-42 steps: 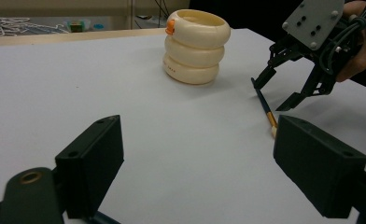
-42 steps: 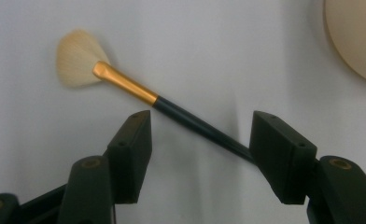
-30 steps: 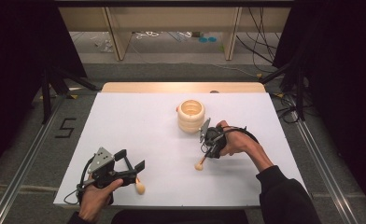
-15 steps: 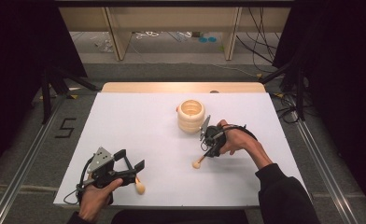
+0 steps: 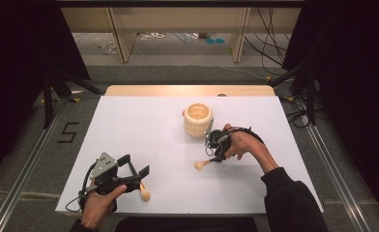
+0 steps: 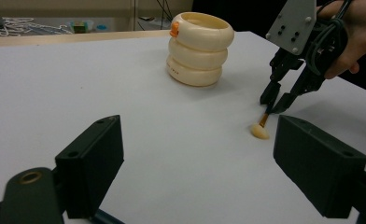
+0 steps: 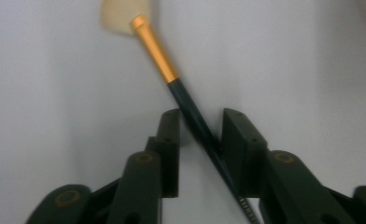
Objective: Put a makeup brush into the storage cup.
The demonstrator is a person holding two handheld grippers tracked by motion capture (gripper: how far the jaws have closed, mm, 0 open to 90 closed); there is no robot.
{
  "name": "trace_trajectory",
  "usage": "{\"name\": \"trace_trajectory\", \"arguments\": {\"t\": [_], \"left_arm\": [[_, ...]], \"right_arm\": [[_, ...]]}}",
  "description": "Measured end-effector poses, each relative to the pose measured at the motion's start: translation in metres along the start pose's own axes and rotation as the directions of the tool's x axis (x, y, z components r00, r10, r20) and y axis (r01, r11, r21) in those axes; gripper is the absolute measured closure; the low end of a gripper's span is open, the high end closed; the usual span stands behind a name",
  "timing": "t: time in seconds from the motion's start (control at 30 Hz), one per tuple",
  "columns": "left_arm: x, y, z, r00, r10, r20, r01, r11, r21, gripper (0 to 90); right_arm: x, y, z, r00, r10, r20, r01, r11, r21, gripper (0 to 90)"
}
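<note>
From above, your right gripper (image 5: pixel 215 155) tips down onto a slim makeup brush (image 5: pixel 203 164) lying on the matte white table (image 5: pixel 144 125), just in front of a cream, ribbed ring-stacked holder (image 5: pixel 197 120); your left gripper (image 5: pixel 132 170) rests spread wide and empty, beside a second brush (image 5: pixel 143 194). The left gripper view shows the first brush's fluffy pale tuft (image 6: pixel 259 131) on the table. In the right gripper view, the jaws have just been closing around the glossy dark handle (image 7: pixel 197 126) below the gold ferrule, narrow gaps remaining.

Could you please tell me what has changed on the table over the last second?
The right tongs have just been closing around the dark handle of the gold-ferruled, cream-bristled brush lying on the white table. The left tongs, second brush and cream ringed holder stayed put.
</note>
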State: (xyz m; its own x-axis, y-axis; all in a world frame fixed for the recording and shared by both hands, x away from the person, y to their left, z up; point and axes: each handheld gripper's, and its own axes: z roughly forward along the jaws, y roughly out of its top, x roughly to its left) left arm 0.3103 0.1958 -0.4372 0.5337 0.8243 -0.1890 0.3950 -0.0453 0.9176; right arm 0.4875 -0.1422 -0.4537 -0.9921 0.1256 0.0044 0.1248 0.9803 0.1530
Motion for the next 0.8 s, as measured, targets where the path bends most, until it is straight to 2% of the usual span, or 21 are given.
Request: {"name": "trace_trajectory", "arguments": {"t": [0.07, 0.1, 0.13, 0.17, 0.23, 0.3, 0.37, 0.43, 0.47, 0.5, 0.53, 0.6, 0.67, 0.73, 0.8], "left_arm": [[0.0, 0.0001, -0.0003, 1.0, 0.0, -0.002, 0.0, 1.0, -0.001, 15.8], [0.0, 0.0002, -0.0003, 1.0, -0.002, -0.002, 0.002, 1.0, -0.003, 15.8], [0.0001, 0.0002, -0.0003, 1.0, -0.001, -0.002, 0.001, 1.0, -0.002, 15.7], [0.0001, 0.0001, -0.0003, 1.0, 0.0, -0.003, 0.0, 1.0, -0.001, 15.8], [0.0, 0.0001, -0.0002, 1.0, 0.0, -0.004, 0.0, 1.0, 0.0, 15.8], [-0.0002, 0.0002, 0.0, 1.0, -0.001, 0.0, 0.001, 1.0, 0.0, 15.8], [-0.0001, -0.0001, 0.0, 1.0, 0.002, 0.0, -0.002, 1.0, 0.001, 15.8], [-0.0001, 0.0001, -0.0004, 1.0, -0.001, -0.003, 0.001, 1.0, -0.001, 15.8], [0.0005, 0.0003, -0.0005, 1.0, 0.001, -0.002, -0.001, 1.0, -0.003, 15.7], [0.0005, 0.0003, -0.0004, 1.0, 0.001, -0.003, -0.001, 1.0, -0.003, 15.7], [0.0005, 0.0003, -0.0003, 1.0, 0.003, -0.002, -0.003, 1.0, -0.001, 15.7], [-0.0001, 0.0001, -0.0004, 1.0, 0.001, -0.003, -0.001, 1.0, 0.001, 15.8], [-0.0001, 0.0003, -0.0004, 1.0, 0.0, -0.001, 0.0, 1.0, -0.001, 15.8], [0.0001, 0.0002, -0.0005, 1.0, 0.0, -0.001, 0.0, 1.0, 0.0, 15.8], [0.0005, 0.0003, -0.0007, 1.0, 0.001, -0.002, -0.001, 1.0, -0.001, 15.8]], "right_arm": [[0.0002, 0.0005, 0.0006, 1.0, 0.003, 0.001, -0.003, 1.0, -0.002, 76.5], [0.0001, 0.0006, 0.0001, 0.9997, 0.017, -0.015, -0.017, 1.0, 0.005, 77.4], [-0.0001, 0.0002, 0.0005, 0.9995, 0.028, -0.012, -0.028, 1.0, 0.002, 78.0], [-0.0023, -0.0003, -0.0001, 1.0, 0.004, 0.001, -0.004, 1.0, 0.02, 79.1], [-0.0022, 0.0, -0.0002, 0.9999, 0.016, -0.005, -0.016, 0.999, 0.028, 81.1], [-0.0029, 0.0008, 0.0001, 0.9999, 0.005, -0.01, -0.005, 0.999, 0.034, 82.6], [-0.0023, 0.0012, 0.0, 0.9998, 0.018, -0.01, -0.018, 0.999, 0.037, 82.7], [-0.0041, 0.0013, 0.0009, 0.9999, -0.006, -0.009, 0.006, 0.999, 0.035, 82.8], [-0.002, 0.0035, -0.0001, 0.9997, 0.018, -0.014, -0.017, 0.998, 0.06, 82.8], [-0.0034, 0.0039, 0.0006, 1.0, -0.007, -0.007, 0.007, 0.998, 0.055, 82.8], [-0.0034, 0.0039, 0.0006, 1.0, -0.007, -0.007, 0.007, 0.998, 0.055, 82.8], [-0.0004, 0.0069, 0.0001, 0.9997, 0.023, -0.005, -0.022, 0.997, 0.08, 82.9], [-0.0005, 0.0084, 0.0008, 0.9999, 0.007, 0.008, -0.008, 0.996, 0.092, 82.9], [0.0, 0.0086, 0.0004, 0.9999, 0.012, 0.01, -0.013, 0.994, 0.105, 83.0], [0.0009, 0.0095, 0.0002, 0.9998, 0.016, 0.013, -0.017, 0.995, 0.094, 83.0]]}}
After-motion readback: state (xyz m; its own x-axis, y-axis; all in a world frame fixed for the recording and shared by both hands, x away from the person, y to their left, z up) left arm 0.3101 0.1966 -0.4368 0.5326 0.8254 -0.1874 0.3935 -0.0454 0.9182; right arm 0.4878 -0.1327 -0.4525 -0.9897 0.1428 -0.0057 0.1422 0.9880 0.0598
